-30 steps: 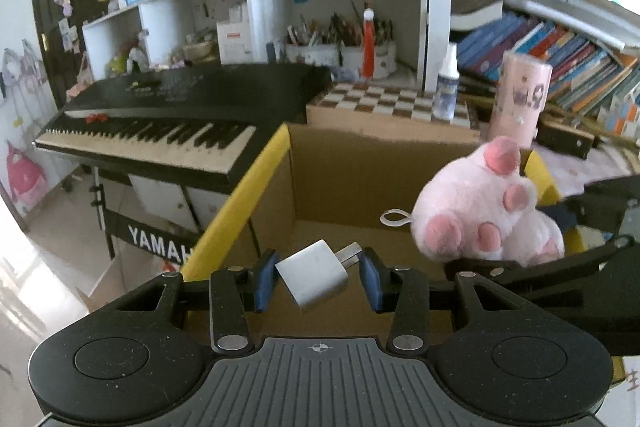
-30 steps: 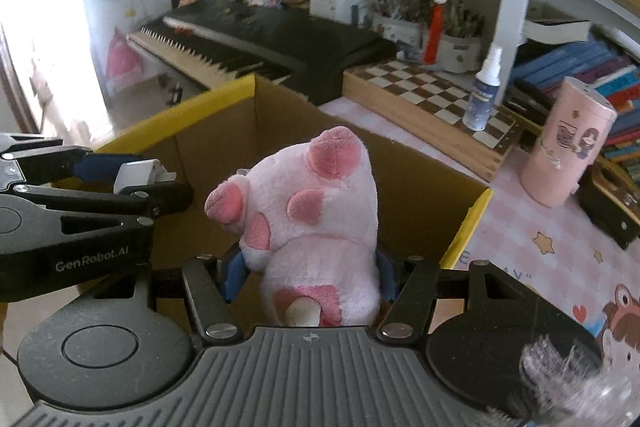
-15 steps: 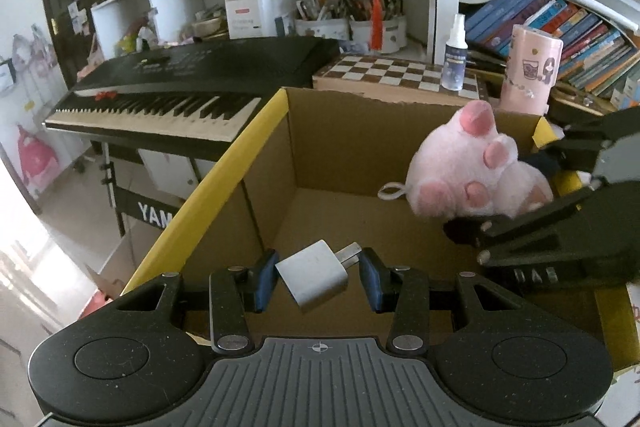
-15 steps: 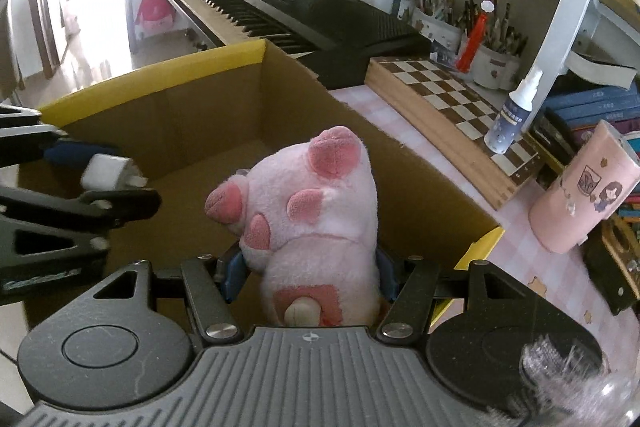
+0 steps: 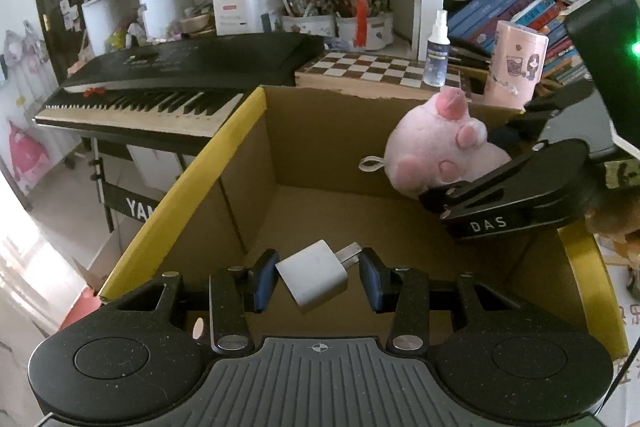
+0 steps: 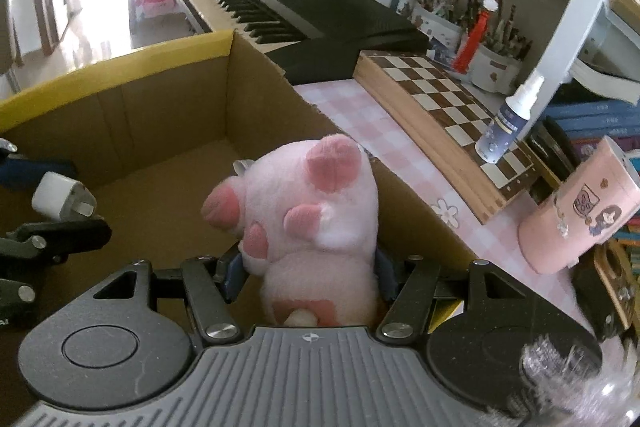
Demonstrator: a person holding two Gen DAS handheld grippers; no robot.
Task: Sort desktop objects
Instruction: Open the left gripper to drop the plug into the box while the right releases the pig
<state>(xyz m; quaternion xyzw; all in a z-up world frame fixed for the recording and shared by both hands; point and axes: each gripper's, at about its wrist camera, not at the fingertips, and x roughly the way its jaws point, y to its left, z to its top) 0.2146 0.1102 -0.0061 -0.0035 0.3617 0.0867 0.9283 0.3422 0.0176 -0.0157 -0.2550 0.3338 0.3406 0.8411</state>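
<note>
Hanging over the open cardboard box [image 5: 240, 163], the white plug [image 5: 314, 277] sits pinched between the pads of the left gripper [image 5: 318, 277], tilted, with its metal prongs against the right pad. Next to it, the pink plush paw [image 6: 312, 219] is squeezed in the right gripper [image 6: 308, 279], which clamps its lower end.

A second ago both things were up near the box's rim. Now both have come lower and further in over the box, and the right gripper has rolled, so the paw leans more to the side. The grips look the same as before. I think this means both things are about ready to be dropped in, since the box looks like the place for sorted things.

The box floor looks bare from here, so there is room. The two grippers are near each other over the box, and the paw is just beside its far wall, so they could bump if they let go at once.

Around the box there is a chessboard [image 6: 444, 103], a small spray bottle [image 6: 508, 123] standing on it, and a pink cup [image 6: 580, 211] on the pink checked cloth [image 6: 380, 135]. A black keyboard [image 5: 168, 83] stands behind the box, and shelves with books [image 5: 516, 11] rise at the back.
</note>
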